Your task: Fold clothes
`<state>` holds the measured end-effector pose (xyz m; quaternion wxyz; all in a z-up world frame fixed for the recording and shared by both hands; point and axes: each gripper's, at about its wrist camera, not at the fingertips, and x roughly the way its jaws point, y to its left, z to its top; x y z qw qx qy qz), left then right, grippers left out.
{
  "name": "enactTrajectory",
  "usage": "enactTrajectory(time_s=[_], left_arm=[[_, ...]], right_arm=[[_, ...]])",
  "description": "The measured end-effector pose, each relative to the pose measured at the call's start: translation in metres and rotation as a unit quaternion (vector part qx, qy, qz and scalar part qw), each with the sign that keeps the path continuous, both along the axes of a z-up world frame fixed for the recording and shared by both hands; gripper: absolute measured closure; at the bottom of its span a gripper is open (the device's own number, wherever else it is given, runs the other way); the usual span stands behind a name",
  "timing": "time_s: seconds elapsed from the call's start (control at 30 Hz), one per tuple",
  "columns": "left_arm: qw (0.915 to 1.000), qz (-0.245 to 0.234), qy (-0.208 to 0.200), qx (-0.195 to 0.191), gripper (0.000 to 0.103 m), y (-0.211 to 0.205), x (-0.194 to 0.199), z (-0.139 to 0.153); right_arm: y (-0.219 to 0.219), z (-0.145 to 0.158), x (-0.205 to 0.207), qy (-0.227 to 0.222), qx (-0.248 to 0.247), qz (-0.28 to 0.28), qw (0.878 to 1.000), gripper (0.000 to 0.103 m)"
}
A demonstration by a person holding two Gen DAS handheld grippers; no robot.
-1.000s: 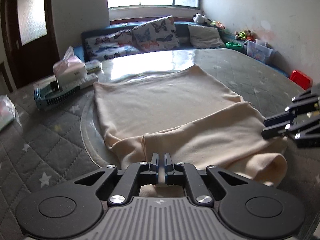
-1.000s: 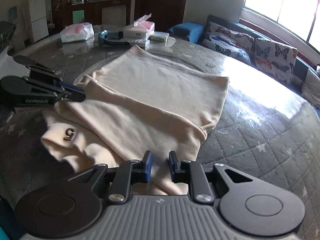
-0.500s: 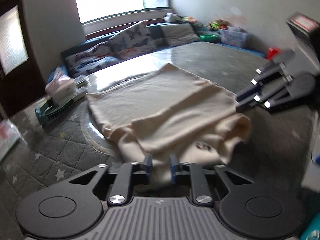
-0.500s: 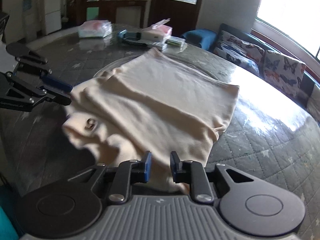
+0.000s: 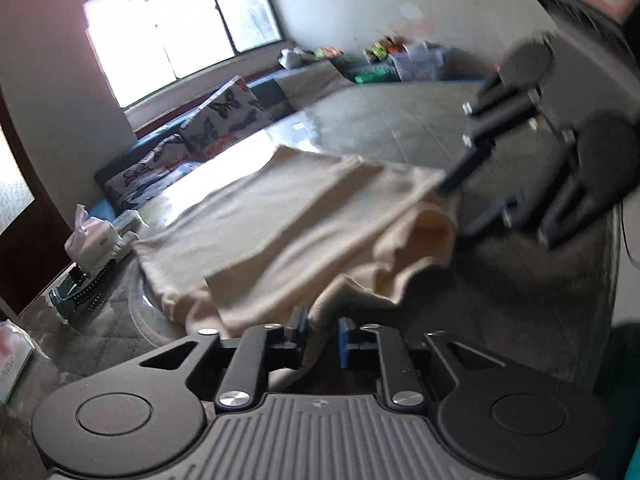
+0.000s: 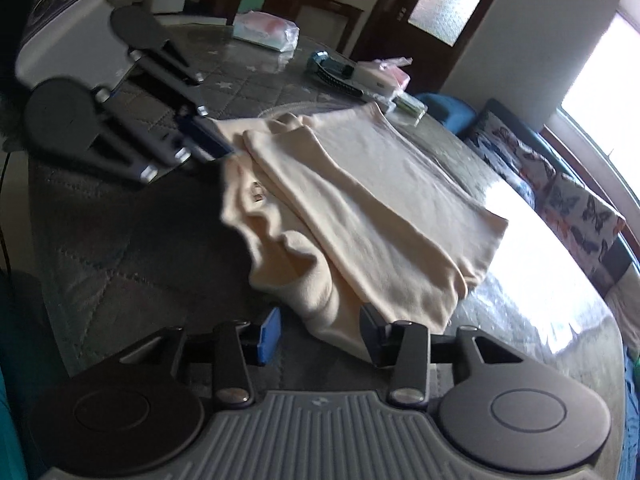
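A cream garment [image 5: 304, 216] lies partly folded on the round quilted table [image 5: 400, 128], its near end rumpled. It also shows in the right wrist view [image 6: 360, 200], with a small label [image 6: 257, 193] near its left edge. My left gripper [image 5: 322, 338] is open, with a fold of the cloth's near edge lying loose between its fingers. My right gripper [image 6: 318, 330] is wide open, its fingers on either side of the cloth's near corner. Each gripper shows in the other's view, the right one [image 5: 460, 204] and the left one [image 6: 204, 142] both at the garment's edge.
A tissue box [image 5: 94, 240], a dark teal holder [image 5: 80, 286] and packets [image 6: 266, 30] sit at the table's far side. A sofa with butterfly cushions [image 5: 208, 128] stands under the window. Toys and a bin [image 5: 400, 60] line the wall.
Both grippers have opened and let go of the garment's near edge. Both views have tilted and drawn back. The near edge has dropped into a rumpled heap.
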<state>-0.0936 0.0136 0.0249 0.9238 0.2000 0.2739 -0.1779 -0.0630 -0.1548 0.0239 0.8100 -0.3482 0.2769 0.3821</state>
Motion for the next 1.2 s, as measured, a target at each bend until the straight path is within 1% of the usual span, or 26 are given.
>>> enactTrajectory(time_s=[0.13, 0.2, 0.27, 0.3, 0.37, 0.43, 0.47, 0.57, 0.73, 0.8, 0.9, 0.93, 1.0, 1.2], left_arm=[[0.9975, 0.032, 0.011, -0.063, 0.093, 0.015, 0.023, 0.016], [0.9958, 0.042, 0.013, -0.081, 0.093, 0.02, 0.034, 0.02], [0.994, 0.05, 0.016, -0.096, 0.093, 0.024, 0.044, 0.023], [0.9938, 0.053, 0.018, -0.096, 0.093, 0.025, 0.046, 0.022], [0.994, 0.05, 0.023, -0.094, 0.091, 0.025, 0.047, 0.019], [0.9946, 0.049, 0.028, -0.086, 0.088, 0.027, 0.045, 0.014], [0.9949, 0.049, 0.03, -0.082, 0.085, 0.028, 0.041, 0.012], [0.9962, 0.051, 0.03, -0.063, 0.084, 0.032, 0.028, 0.004], [0.9983, 0.052, 0.018, -0.023, 0.083, 0.035, 0.014, -0.007], [0.9983, 0.053, 0.013, -0.02, 0.084, 0.034, 0.013, -0.006], [0.9983, 0.054, 0.006, -0.019, 0.091, 0.032, 0.011, -0.004], [0.9983, 0.055, 0.004, -0.019, 0.095, 0.032, 0.01, -0.003], [0.9983, 0.056, 0.0, -0.018, 0.097, 0.031, 0.009, -0.002], [0.9982, 0.054, -0.016, -0.021, 0.098, 0.027, -0.002, 0.009]], right_arm=[[0.008, -0.002, 0.009, -0.009, 0.009, 0.004, 1.0, 0.056], [0.012, -0.003, 0.015, -0.012, 0.015, 0.003, 1.0, 0.056], [0.015, -0.002, 0.022, -0.01, 0.025, -0.001, 1.0, 0.06], [0.016, -0.002, 0.026, -0.008, 0.03, -0.004, 1.0, 0.061], [0.016, 0.001, 0.038, 0.01, 0.041, -0.018, 0.999, 0.08], [0.014, 0.005, 0.049, 0.033, 0.057, -0.029, 0.997, 0.086], [0.013, 0.007, 0.054, 0.045, 0.065, -0.033, 0.996, 0.09], [0.008, 0.012, 0.064, 0.065, 0.085, -0.044, 0.993, 0.091], [0.006, 0.013, 0.067, 0.075, 0.104, -0.054, 0.99, 0.093], [0.005, 0.013, 0.066, 0.077, 0.107, -0.056, 0.99, 0.093], [0.005, 0.013, 0.065, 0.076, 0.111, -0.058, 0.989, 0.094], [0.006, 0.014, 0.064, 0.073, 0.112, -0.058, 0.989, 0.094], [0.005, 0.017, 0.061, 0.068, 0.117, -0.058, 0.989, 0.094], [0.001, 0.027, 0.05, 0.053, 0.12, -0.054, 0.99, 0.094]])
